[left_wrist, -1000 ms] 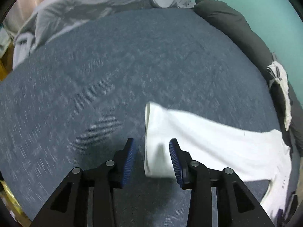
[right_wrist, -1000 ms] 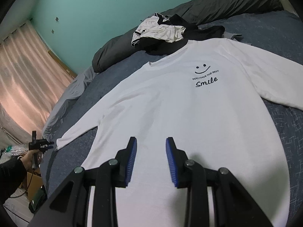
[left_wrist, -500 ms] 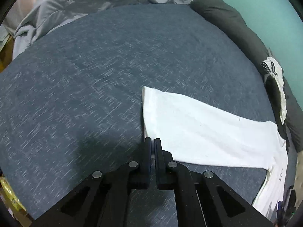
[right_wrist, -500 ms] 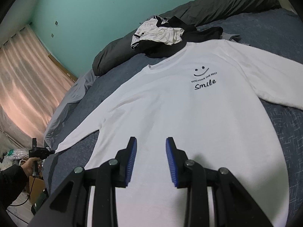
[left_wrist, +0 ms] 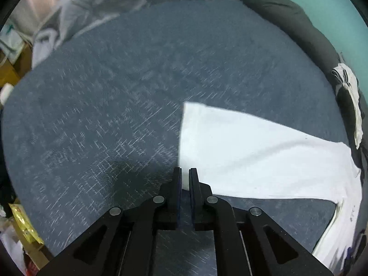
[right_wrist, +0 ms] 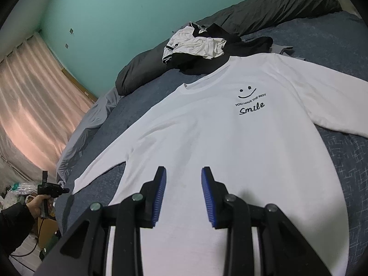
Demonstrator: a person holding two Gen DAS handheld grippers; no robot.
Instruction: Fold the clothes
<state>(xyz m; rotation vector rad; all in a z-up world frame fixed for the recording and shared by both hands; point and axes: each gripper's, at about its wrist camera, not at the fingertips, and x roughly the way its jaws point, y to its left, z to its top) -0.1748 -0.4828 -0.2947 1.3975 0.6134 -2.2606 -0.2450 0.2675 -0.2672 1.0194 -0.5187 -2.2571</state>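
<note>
White long-sleeved cotton shirt [right_wrist: 207,142] lies spread flat on the blue bed [left_wrist: 103,115].
Left gripper [left_wrist: 185,179], jaws nearly closed, holds nothing visible at lower centre; right gripper [right_wrist: 184,195] gapes. Regrip the cuff [left_wrist: 191,124] squarely.

One white long-sleeved shirt [right_wrist: 218,151] lay on the bed, two sleeves out, one printed motif [right_wrist: 249,101] on the chest. One heap of black-and-white clothes [right_wrist: 202,46] sat beyond the collar; garments in it could not be counted. One dark duvet roll [right_wrist: 264,16]. One blue bedcover [left_wrist: 115,92]. One grey sheet [left_wrist: 96,7]. Two grippers: left [left_wrist: 185,179], right [right_wrist: 183,188]. One curtain [right_wrist: 34,105].
</note>
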